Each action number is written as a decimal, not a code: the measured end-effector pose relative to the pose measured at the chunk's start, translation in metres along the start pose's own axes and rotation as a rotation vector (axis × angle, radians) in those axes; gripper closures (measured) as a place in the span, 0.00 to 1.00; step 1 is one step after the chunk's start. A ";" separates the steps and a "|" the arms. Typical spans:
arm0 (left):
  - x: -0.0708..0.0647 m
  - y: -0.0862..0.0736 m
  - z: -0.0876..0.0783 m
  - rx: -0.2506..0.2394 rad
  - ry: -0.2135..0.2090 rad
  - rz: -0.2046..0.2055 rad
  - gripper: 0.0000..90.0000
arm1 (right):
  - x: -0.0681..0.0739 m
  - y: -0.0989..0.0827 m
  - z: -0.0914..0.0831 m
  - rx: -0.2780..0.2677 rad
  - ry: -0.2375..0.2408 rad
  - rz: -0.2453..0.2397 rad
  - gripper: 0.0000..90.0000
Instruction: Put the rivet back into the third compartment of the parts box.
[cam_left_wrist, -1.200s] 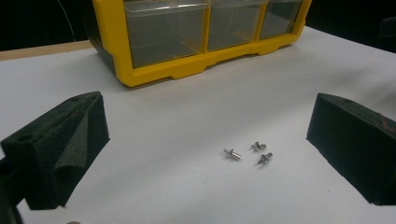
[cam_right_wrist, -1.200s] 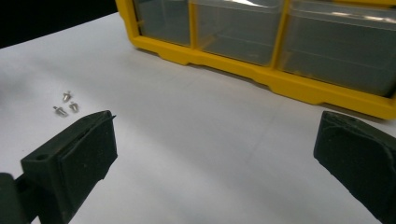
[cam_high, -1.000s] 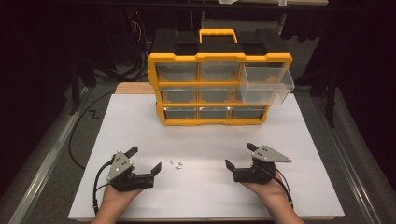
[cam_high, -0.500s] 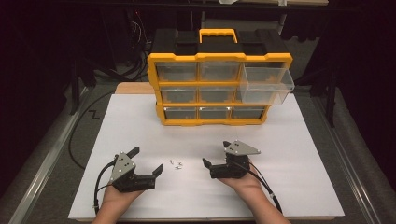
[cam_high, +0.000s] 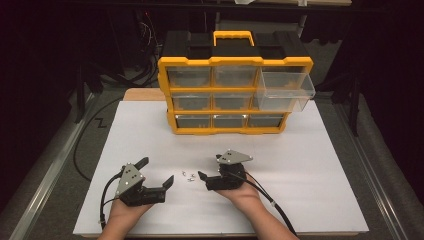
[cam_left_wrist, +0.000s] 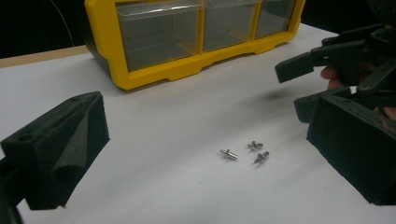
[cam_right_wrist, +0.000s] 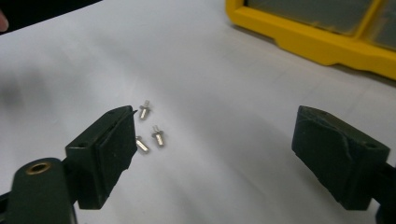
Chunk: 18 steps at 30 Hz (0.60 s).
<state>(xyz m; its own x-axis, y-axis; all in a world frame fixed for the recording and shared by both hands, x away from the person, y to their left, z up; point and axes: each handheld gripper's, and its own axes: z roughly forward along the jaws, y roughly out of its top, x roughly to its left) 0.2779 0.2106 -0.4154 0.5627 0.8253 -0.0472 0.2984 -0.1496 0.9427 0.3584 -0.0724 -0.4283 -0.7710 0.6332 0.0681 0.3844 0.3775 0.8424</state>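
Three small silver metal screws (cam_high: 188, 176) lie loose on the white counter (cam_high: 310, 165), between the two grippers, just beside the right gripper's (cam_high: 209, 175) fingers. In the right gripper view they sit right at the left finger's tip, one partly under its edge. Right fingers have just been closing but are released, nothing between them. Left gripper (cam_high: 157, 175) fingers spread wide, empty. Risk: screws are tiny and round, so a finger tip nudging them could roll or scatter them, or pinch two at once. Each screw lies flat, long axis along the counter; in the left gripper view (cam_left_wrist: 229, 154) one points sideways, the other two angle differently. Yellow plastic drawer organiser (cam_high: 235, 95) stands well beyond the fingers, one clear drawer (cam_high: 285, 90) pulled out.
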 end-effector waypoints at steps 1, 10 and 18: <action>0.000 0.000 0.000 0.000 0.000 0.000 0.00 | 0.001 0.000 0.003 0.013 0.006 0.004 0.22; 0.001 0.000 0.000 -0.005 -0.003 -0.002 0.00 | 0.015 0.008 0.028 0.078 0.051 -0.022 0.59; 0.001 0.000 -0.001 -0.008 -0.007 -0.001 0.00 | 0.030 0.018 0.049 0.135 0.101 -0.039 0.79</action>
<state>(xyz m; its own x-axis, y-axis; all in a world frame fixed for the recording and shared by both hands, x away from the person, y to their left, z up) 0.2776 0.2119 -0.4149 0.5676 0.8218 -0.0504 0.2925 -0.1441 0.9453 0.3671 -0.0136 -0.4375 -0.8310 0.5479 0.0963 0.4131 0.4919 0.7664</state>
